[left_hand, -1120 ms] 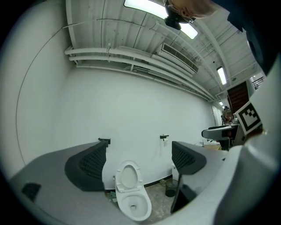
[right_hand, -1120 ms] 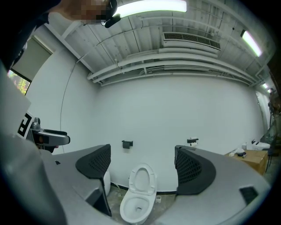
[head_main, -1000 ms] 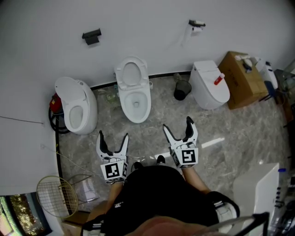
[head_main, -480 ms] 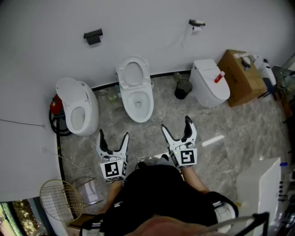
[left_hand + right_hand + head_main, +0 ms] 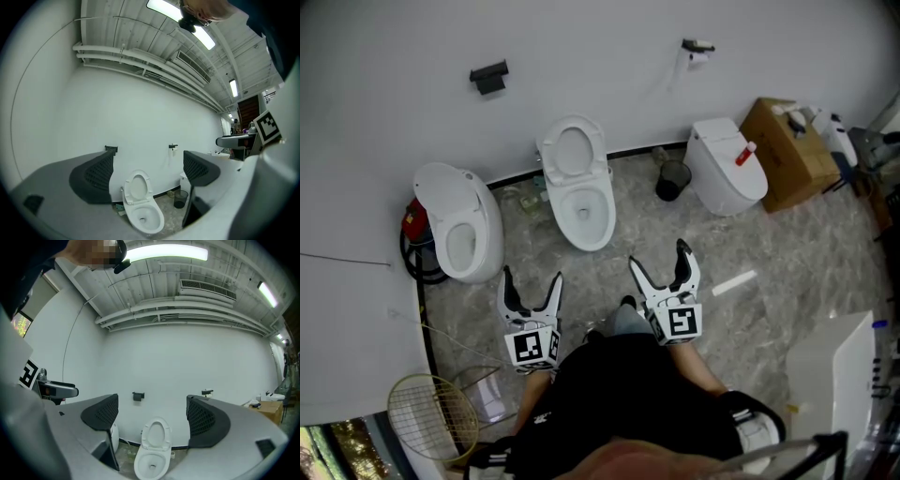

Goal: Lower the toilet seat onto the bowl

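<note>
Seat up, nothing started yet

My left tool (image 5: 532,278) hangs with its jaws apart and empty, well short of the toilet seat (image 5: 572,150), which stands upright at the wall behind the open bowl (image 5: 606,214). My right tool (image 5: 659,255) is likewise spread and holds nothing. The whole lowering is left.

No legible text, brand, number or sign. Only coded black-and-white square patterns: left marker (image 5: 531,348) on left gripper (image 5: 531,279), lower left of centre; right marker (image 5: 679,322) on right gripper (image 5: 658,256), lower centre.
</note>
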{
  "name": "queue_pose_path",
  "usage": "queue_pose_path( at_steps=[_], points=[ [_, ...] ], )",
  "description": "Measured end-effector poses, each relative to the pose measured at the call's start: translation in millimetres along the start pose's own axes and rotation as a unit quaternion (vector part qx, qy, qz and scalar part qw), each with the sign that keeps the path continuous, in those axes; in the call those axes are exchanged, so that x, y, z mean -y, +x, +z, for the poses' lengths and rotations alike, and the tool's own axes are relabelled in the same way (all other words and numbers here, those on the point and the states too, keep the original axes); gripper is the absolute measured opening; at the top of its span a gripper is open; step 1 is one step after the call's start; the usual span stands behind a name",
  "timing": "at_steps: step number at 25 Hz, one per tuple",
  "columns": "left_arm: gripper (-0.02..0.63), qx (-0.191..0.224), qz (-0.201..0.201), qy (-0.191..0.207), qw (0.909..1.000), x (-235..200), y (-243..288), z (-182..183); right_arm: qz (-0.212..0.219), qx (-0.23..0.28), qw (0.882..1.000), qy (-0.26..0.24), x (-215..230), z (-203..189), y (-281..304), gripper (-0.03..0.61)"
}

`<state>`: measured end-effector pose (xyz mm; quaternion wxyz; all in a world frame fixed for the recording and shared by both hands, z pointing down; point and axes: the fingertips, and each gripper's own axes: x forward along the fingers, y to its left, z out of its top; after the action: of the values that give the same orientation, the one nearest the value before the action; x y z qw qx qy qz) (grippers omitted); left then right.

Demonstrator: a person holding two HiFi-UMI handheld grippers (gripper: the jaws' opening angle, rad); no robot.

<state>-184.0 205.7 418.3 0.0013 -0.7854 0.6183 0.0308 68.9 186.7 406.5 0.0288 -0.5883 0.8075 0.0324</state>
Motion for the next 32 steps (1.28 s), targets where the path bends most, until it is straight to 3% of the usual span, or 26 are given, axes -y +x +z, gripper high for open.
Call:
queue_pose_path(
  at_steps=[16, 32],
  points=[
    [0.456, -0.015, 0.023, 0.000, 0.9996, -41, 61, -11, 0.030, 0.011, 0.999, -0.010, -3, -13, 93, 0.440],
    [0.456, -0.022, 0.058, 0.001, 0.9981, -55, 228, -3, 0.059, 0.017, 0.998, 0.004, 77, -16, 254, 0.440]
  ],
)
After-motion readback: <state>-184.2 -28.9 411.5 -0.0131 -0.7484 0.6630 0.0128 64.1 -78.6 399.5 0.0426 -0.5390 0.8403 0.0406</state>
